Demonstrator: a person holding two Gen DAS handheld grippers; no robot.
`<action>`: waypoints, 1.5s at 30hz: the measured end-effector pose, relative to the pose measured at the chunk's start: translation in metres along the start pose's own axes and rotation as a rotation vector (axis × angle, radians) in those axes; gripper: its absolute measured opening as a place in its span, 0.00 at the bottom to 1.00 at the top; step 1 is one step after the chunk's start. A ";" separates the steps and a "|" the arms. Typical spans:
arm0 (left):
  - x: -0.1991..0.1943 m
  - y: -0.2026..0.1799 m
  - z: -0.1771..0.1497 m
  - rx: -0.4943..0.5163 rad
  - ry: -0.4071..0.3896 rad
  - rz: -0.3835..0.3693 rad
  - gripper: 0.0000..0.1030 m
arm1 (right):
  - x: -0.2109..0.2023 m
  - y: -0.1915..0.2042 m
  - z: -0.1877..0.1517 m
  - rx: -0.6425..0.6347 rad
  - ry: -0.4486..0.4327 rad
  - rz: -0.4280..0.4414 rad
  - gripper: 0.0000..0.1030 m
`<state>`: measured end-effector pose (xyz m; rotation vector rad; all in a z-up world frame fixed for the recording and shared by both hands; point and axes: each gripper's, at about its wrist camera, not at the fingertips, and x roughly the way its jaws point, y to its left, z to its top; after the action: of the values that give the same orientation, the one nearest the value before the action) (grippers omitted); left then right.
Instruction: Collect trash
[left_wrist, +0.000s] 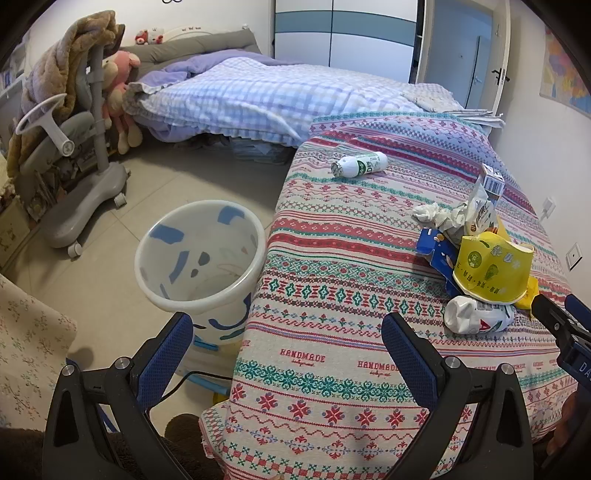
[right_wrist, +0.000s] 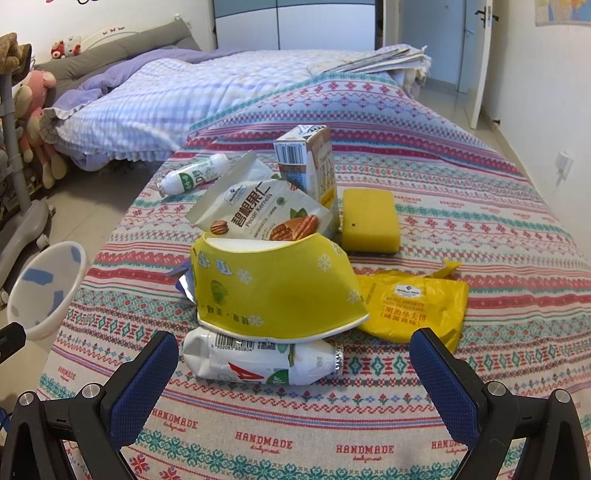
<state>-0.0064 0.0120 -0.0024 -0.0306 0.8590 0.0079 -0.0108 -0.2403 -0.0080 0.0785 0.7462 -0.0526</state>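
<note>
A pile of trash lies on the patterned tablecloth (right_wrist: 461, 192): a crushed white bottle (right_wrist: 258, 360), a squashed yellow paper bowl (right_wrist: 280, 291), a pecan bag (right_wrist: 262, 212), a carton (right_wrist: 310, 162), a yellow wrapper (right_wrist: 413, 306) and a second white bottle (right_wrist: 194, 174) further off. My right gripper (right_wrist: 293, 373) is open, its jaws either side of the crushed bottle, just short of it. My left gripper (left_wrist: 286, 350) is open and empty above the table's left edge, with the white bin (left_wrist: 201, 258) on the floor beside it. The pile (left_wrist: 487, 266) also shows at the right of the left wrist view.
A yellow sponge (right_wrist: 369, 219) lies behind the pile. A bed with a checked quilt (left_wrist: 258, 96) stands beyond the table. A grey wheeled chair (left_wrist: 74, 155) with plush toys stands at the left. Folded papers (right_wrist: 373, 61) sit at the table's far end.
</note>
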 end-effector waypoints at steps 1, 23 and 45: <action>0.000 -0.001 0.000 0.000 0.000 -0.002 1.00 | 0.000 0.000 0.000 0.000 0.000 0.000 1.00; 0.029 -0.027 0.054 0.151 0.039 0.019 1.00 | 0.003 -0.031 0.034 0.081 0.057 0.010 1.00; 0.219 -0.064 0.194 0.190 0.188 -0.133 0.93 | 0.175 -0.119 0.098 0.274 0.426 0.056 0.97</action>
<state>0.2844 -0.0473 -0.0402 0.0908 1.0409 -0.2042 0.1750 -0.3708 -0.0613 0.3805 1.1589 -0.0863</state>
